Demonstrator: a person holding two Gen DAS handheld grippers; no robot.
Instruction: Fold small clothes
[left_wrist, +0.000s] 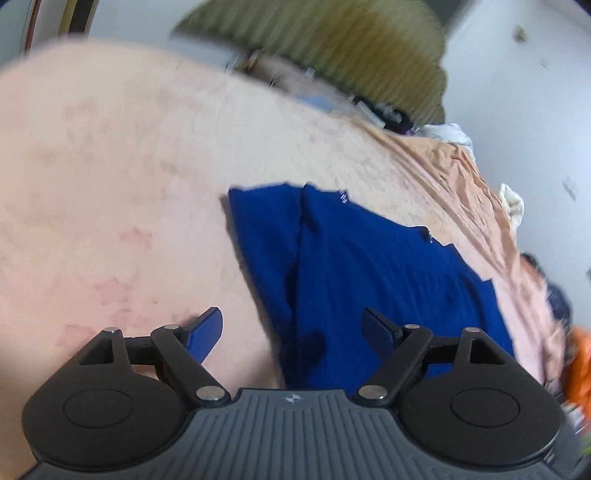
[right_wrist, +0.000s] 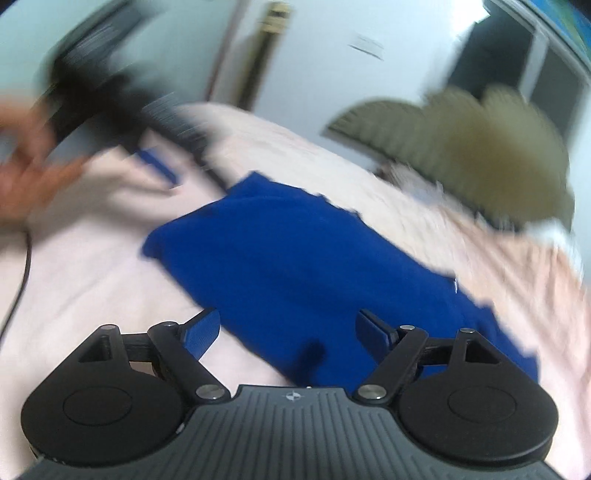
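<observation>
On pink bedsheet (left_wrist: 110, 166): 1 blue garment (left_wrist: 369, 266), 2 grippers agape.

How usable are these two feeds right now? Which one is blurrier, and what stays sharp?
Right wrist view: heavy motion blur, the blue garment has smeared edges, and the left gripper is only a dark streak at upper left. Left wrist view: milder blur, the garment's fold line readable, the background smeared. In both, the camera's own open gripper stays sharp; fisheye bends the bed.
</observation>
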